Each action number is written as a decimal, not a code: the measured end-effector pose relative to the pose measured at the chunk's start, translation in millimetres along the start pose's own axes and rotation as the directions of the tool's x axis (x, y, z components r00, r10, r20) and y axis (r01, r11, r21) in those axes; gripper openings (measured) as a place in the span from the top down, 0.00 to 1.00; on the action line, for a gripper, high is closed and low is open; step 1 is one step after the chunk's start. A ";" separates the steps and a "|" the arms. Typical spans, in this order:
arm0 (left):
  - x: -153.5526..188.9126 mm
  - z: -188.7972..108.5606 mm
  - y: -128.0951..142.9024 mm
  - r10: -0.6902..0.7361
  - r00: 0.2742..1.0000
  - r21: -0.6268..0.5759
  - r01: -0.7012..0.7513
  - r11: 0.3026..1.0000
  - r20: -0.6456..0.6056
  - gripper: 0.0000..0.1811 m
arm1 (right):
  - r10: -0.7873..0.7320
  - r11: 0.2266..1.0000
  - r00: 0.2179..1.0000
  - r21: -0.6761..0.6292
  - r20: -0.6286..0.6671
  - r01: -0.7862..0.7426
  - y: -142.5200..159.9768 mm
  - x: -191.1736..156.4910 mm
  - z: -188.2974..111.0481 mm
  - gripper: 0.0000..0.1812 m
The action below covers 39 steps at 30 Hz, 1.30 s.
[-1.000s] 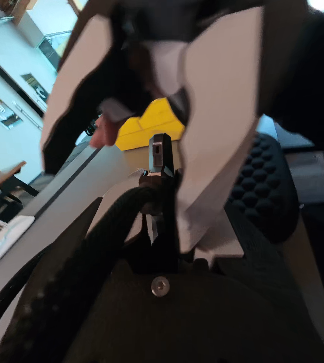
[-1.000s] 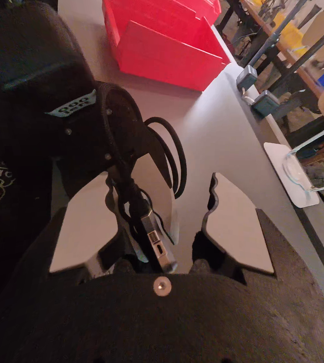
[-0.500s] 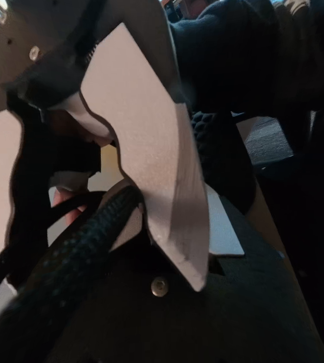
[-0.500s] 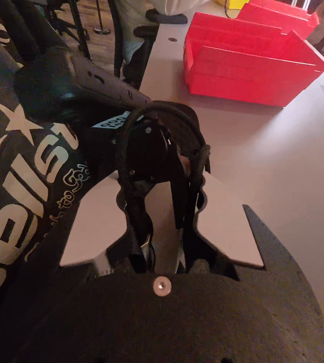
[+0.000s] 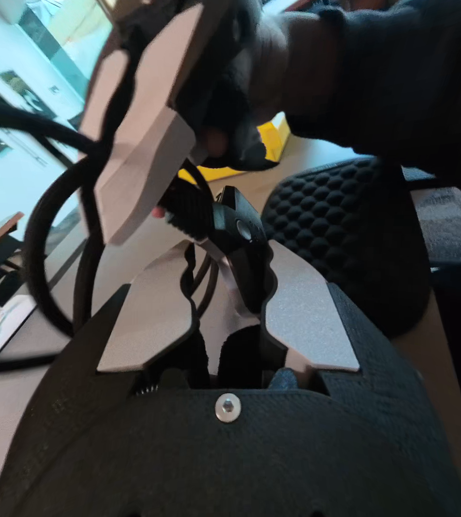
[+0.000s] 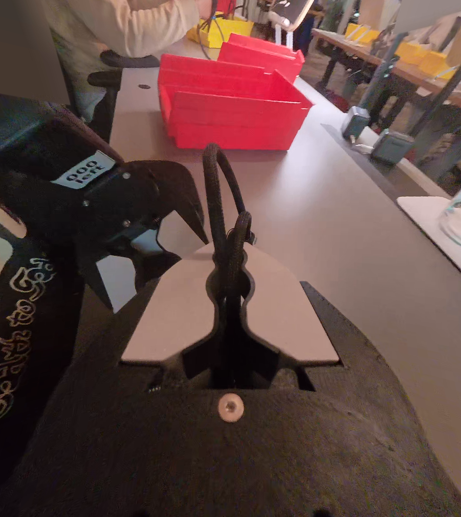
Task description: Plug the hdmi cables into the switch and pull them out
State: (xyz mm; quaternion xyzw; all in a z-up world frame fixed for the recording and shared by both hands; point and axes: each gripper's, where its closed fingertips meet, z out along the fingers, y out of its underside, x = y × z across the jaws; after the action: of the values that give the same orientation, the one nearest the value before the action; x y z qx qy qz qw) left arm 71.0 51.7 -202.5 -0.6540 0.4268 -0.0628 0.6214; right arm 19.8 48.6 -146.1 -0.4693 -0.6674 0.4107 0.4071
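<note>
Left wrist view: left gripper [image 5: 228, 282] fingers spread, small black box-shaped HDMI switch [image 5: 237, 226] standing tilted in the gap, its lower end against the inner edge of the right-hand finger; can't tell whether the fingers actually press it. Right gripper [image 5: 124, 117] comes in from upper left of the frame, its grey plates almost together. Just below them, a ribbed black HDMI plug [image 5: 188, 214] is touching the switch's left side; can't tell whether it is seated. Black braided HDMI cable [image 5: 37, 251] loops at frame left over the grey table [image 5: 5, 419]. Black mesh chair back [image 5: 344, 251] at centre right, yellow plastic bin [image 5: 274, 140] behind.

Right wrist view: right gripper [image 6: 230, 275] pressed together, pinching the black braided cable [image 6: 215, 195] at frame centre; the cable arcs up above the fingertips and folds back down. Plug and switch hidden here. Left gripper [image 6: 151, 246] at centre left, fingers apart, white label on its body. Red plastic bins [image 6: 232, 117] upper centre on the table [image 6: 321, 251]. Person's beige sleeve [image 6: 145, 25] at top.
</note>
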 end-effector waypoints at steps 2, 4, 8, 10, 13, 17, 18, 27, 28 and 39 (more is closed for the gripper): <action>-11.1 -7.3 -13.6 -0.077 0.997 0.095 0.074 0.993 0.030 0.74 | -0.015 1.000 0.995 0.017 -0.096 0.016 -3.8 16.7 -14.5 0.94; -26.4 -21.4 -34.2 -0.204 0.978 0.255 0.189 0.948 0.035 0.74 | -0.009 0.998 0.981 0.064 -0.193 0.022 -13.5 32.1 -33.8 0.94; -84.4 -71.8 -58.5 -0.572 0.819 0.633 0.463 0.620 -0.039 0.75 | 0.002 0.971 0.924 0.220 -0.383 0.089 -44.4 54.3 -84.2 0.95; -121.3 -93.0 -37.2 -0.783 0.606 0.726 0.601 0.334 -0.141 0.76 | 0.001 0.948 0.865 0.276 -0.503 0.159 -58.4 66.1 -114.0 0.95; -147.2 -113.5 -10.5 -0.813 0.278 0.667 0.725 -0.172 -0.512 0.81 | -0.020 0.928 0.741 0.263 -0.671 0.264 -67.5 84.1 -158.1 0.94; -135.2 -105.9 -27.0 -0.750 0.291 0.594 0.788 -0.164 -0.593 0.82 | -0.091 0.943 0.548 0.105 -0.831 0.315 -64.4 109.8 -208.4 0.95; -128.3 -99.7 -33.1 -0.763 0.345 0.602 0.795 -0.072 -0.547 0.80 | -0.132 0.946 0.508 0.046 -0.851 0.322 -60.1 116.9 -217.9 0.95; -80.7 -52.7 -40.8 -0.762 0.533 0.468 0.814 0.343 -0.369 0.79 | -0.401 0.901 0.609 -0.414 -0.685 0.127 30.5 213.2 -244.4 0.94; -74.5 -47.5 -39.9 -0.760 0.532 0.430 0.825 0.367 -0.372 0.78 | -0.440 0.871 0.637 -0.473 -0.633 0.131 44.7 219.6 -244.0 0.94; -50.3 -24.3 -23.6 -0.689 0.695 0.306 0.714 0.630 -0.205 0.77 | -0.494 0.763 0.748 -0.634 -0.442 0.129 136.5 237.6 -246.0 0.90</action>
State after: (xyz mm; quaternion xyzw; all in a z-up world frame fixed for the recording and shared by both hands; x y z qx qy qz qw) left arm 35.9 62.0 -154.2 -0.6393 0.1405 -0.3993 0.6419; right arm 234.0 348.0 -154.1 -0.5460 -0.6706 -0.0496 0.4998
